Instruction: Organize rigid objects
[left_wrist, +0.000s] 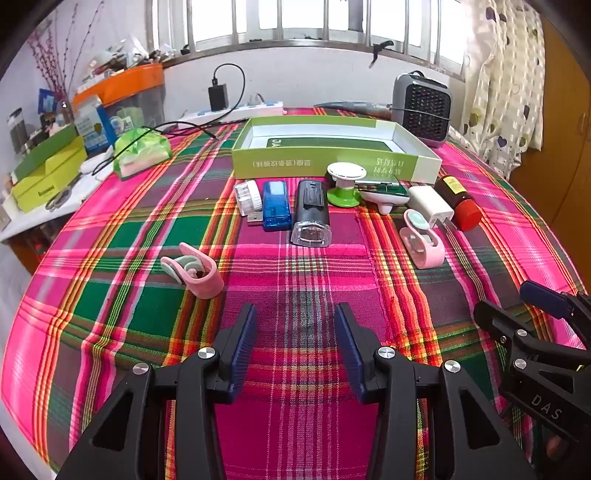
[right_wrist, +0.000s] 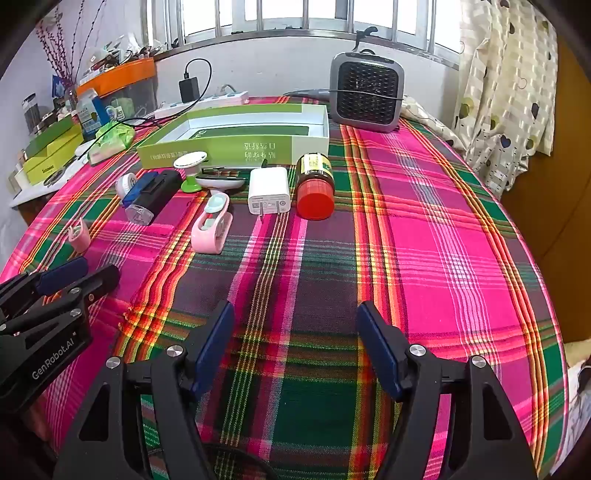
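Observation:
A row of small items lies in front of the green open box (left_wrist: 332, 164) (right_wrist: 236, 151): a white reel (left_wrist: 248, 196), a blue USB device (left_wrist: 276, 205), a black bike light (left_wrist: 311, 212) (right_wrist: 151, 201), a green-and-white suction holder (left_wrist: 345, 182) (right_wrist: 190, 166), a white charger (left_wrist: 430, 205) (right_wrist: 268, 190), a brown bottle with red cap (left_wrist: 460, 203) (right_wrist: 315, 186). Two pink clips lie nearer, one at the left (left_wrist: 195, 273) (right_wrist: 79, 234), one at the right (left_wrist: 423, 240) (right_wrist: 211, 227). My left gripper (left_wrist: 295, 339) and right gripper (right_wrist: 295, 339) are open, empty, above the cloth.
A grey fan heater (left_wrist: 423, 105) (right_wrist: 365, 92) stands behind the box. A power strip with a charger (left_wrist: 236, 109) lies at the back. A side shelf (left_wrist: 44, 166) at the left holds boxes and clutter. A curtain (right_wrist: 506, 92) hangs at the right.

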